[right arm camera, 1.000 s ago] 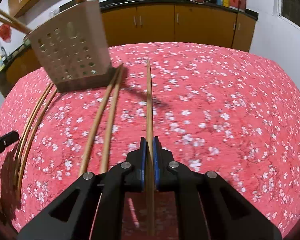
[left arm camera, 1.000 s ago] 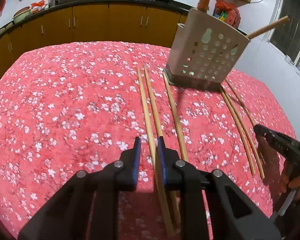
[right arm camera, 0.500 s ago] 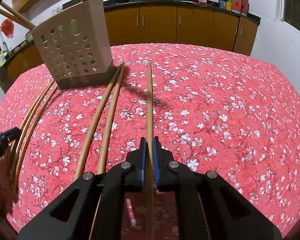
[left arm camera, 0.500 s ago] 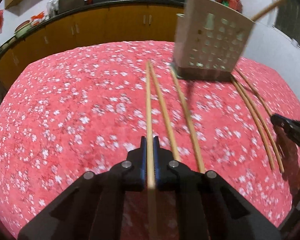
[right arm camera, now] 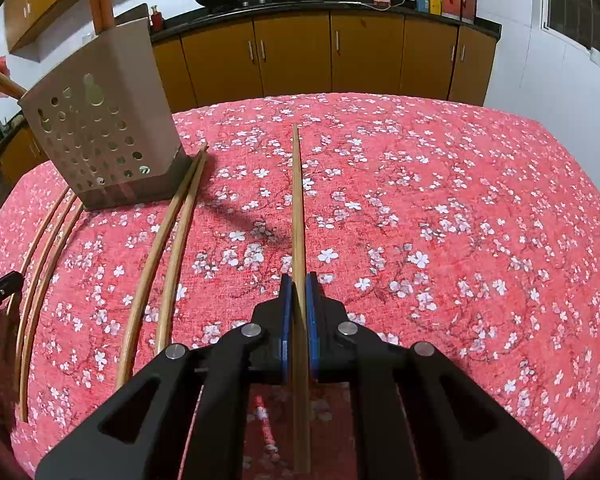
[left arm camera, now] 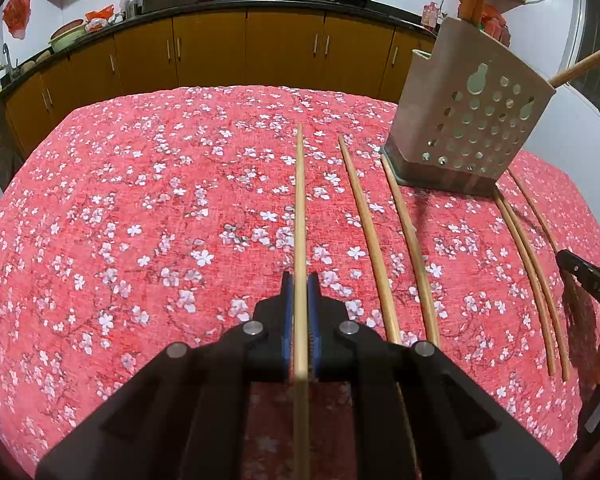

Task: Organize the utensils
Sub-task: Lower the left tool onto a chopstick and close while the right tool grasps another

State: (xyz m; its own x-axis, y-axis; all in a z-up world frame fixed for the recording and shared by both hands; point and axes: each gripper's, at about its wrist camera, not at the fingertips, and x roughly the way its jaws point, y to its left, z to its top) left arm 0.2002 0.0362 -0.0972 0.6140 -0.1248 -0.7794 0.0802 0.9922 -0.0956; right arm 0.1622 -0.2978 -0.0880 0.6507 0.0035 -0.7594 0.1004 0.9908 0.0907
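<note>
My left gripper (left arm camera: 300, 280) is shut on a long wooden chopstick (left arm camera: 300, 208) that points forward over the red floral tablecloth. My right gripper (right arm camera: 294, 280) is shut on another wooden chopstick (right arm camera: 296, 208), also pointing forward. A grey perforated utensil holder (left arm camera: 471, 116) with chopsticks sticking out of its top stands at the far right in the left wrist view and at the far left in the right wrist view (right arm camera: 96, 124). Loose chopsticks (left arm camera: 379, 248) lie on the cloth beside the holder, and two more loose chopsticks (right arm camera: 160, 264) show in the right wrist view.
More chopsticks (left arm camera: 531, 272) lie right of the holder. The right gripper's tip (left arm camera: 583, 276) shows at the right edge of the left wrist view. Brown kitchen cabinets (left arm camera: 240, 56) with pans on the counter run behind the table (right arm camera: 459, 200).
My left gripper closed on a chopstick and lifted it, now pointing straight ahead. My right gripper kept its chopstick and shifted slightly.
</note>
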